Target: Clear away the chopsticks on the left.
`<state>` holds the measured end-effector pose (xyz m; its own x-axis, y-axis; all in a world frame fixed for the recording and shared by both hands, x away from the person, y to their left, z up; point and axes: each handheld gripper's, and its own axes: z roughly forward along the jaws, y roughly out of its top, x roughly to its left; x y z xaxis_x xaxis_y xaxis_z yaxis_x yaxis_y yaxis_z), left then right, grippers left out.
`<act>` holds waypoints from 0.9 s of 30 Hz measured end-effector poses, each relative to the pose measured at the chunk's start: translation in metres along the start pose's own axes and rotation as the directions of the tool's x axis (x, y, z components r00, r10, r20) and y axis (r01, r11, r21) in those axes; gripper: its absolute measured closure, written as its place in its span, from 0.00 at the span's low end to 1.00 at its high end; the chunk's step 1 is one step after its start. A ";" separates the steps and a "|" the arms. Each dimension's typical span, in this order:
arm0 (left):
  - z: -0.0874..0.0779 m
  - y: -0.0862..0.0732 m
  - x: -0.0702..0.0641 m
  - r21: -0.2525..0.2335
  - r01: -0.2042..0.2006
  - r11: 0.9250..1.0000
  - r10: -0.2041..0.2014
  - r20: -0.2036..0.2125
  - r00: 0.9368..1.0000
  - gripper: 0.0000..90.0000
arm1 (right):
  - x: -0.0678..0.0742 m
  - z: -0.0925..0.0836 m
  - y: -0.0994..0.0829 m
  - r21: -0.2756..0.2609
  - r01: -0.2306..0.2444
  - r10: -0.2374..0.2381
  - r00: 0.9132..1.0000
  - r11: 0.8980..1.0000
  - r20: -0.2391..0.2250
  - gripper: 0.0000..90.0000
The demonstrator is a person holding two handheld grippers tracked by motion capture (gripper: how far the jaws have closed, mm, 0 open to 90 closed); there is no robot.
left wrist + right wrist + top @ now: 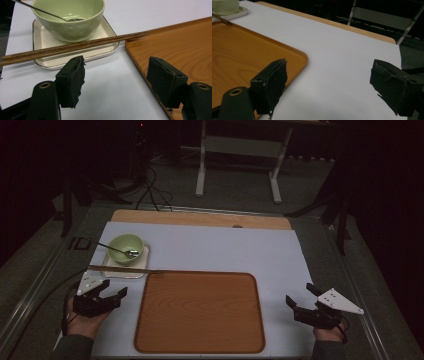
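Both wide open: left gripper (114, 290) near the chopsticks (75, 46), right gripper (301, 295) beside the wooden tray (200, 312).

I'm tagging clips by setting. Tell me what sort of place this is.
Probably a lab or recording room staged as a meal setting: a dark room with floor cables, a white-covered table, and on it a wooden tray, a green bowl and chopsticks.

Wooden tray (200, 312) between two open hand-held grippers, green bowl (125, 248) with spoon (116, 249) beyond.
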<state>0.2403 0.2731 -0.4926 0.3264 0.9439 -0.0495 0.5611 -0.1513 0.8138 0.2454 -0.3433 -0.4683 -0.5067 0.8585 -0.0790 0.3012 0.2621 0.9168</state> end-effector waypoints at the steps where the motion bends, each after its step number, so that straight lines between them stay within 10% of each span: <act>1: 0.000 0.000 0.000 0.000 0.000 1.000 0.000 0.000 1.000 0.34 | 0.000 0.000 0.000 0.000 0.000 0.000 1.000 1.000 0.000 0.16; 27: -0.002 0.008 0.007 -0.031 -0.011 0.999 0.011 0.016 1.000 0.37 | 0.001 -0.003 0.000 -0.006 -0.005 0.005 1.000 1.000 0.008 0.16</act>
<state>0.2455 0.2789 -0.4848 0.3445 0.9375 -0.0497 0.5338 -0.1521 0.8318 0.2429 -0.3436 -0.4673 -0.4982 0.8636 -0.0773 0.2992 0.2549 0.9195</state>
